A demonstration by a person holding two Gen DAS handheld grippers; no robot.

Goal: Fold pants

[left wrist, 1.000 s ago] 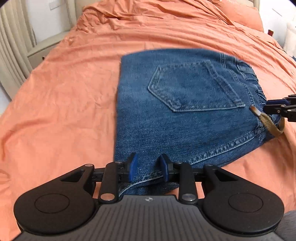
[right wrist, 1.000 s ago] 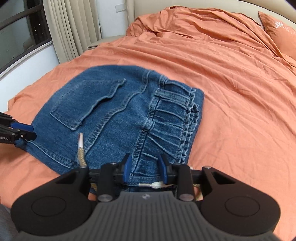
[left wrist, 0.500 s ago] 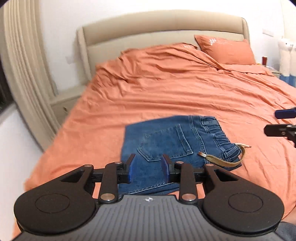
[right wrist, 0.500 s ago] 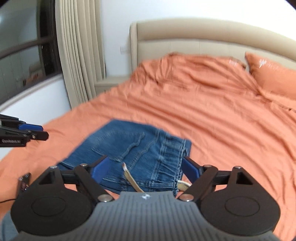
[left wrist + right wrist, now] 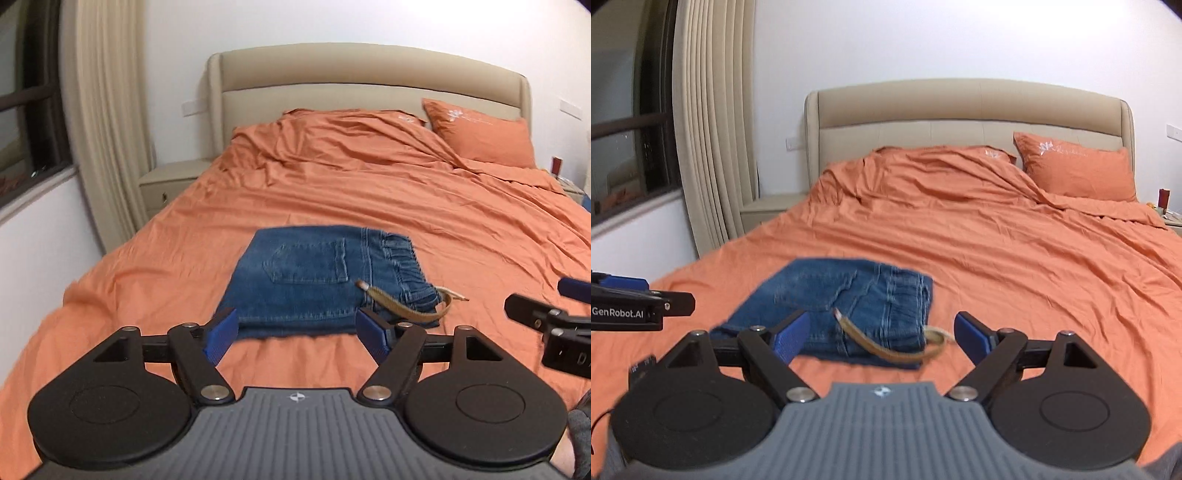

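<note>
The blue denim pants (image 5: 314,280) lie folded into a compact rectangle on the orange bed, back pocket up, elastic waistband to the right. They also show in the right wrist view (image 5: 857,310). A tan drawstring (image 5: 402,308) trails over the near right corner; it also shows in the right wrist view (image 5: 886,347). My left gripper (image 5: 297,334) is open and empty, held back above the near edge of the pants. My right gripper (image 5: 881,338) is open and empty, also pulled back from the pants. Each gripper shows at the edge of the other's view.
The orange bedsheet (image 5: 369,192) covers the whole bed, rumpled toward the beige headboard (image 5: 369,85). An orange pillow (image 5: 484,136) lies at the back right. A bedside table (image 5: 166,184) and curtains (image 5: 107,129) stand to the left.
Both grippers have opened and let go of the pants. Both have drawn back and up, so the folded pants now lie farther off on the bed.
</note>
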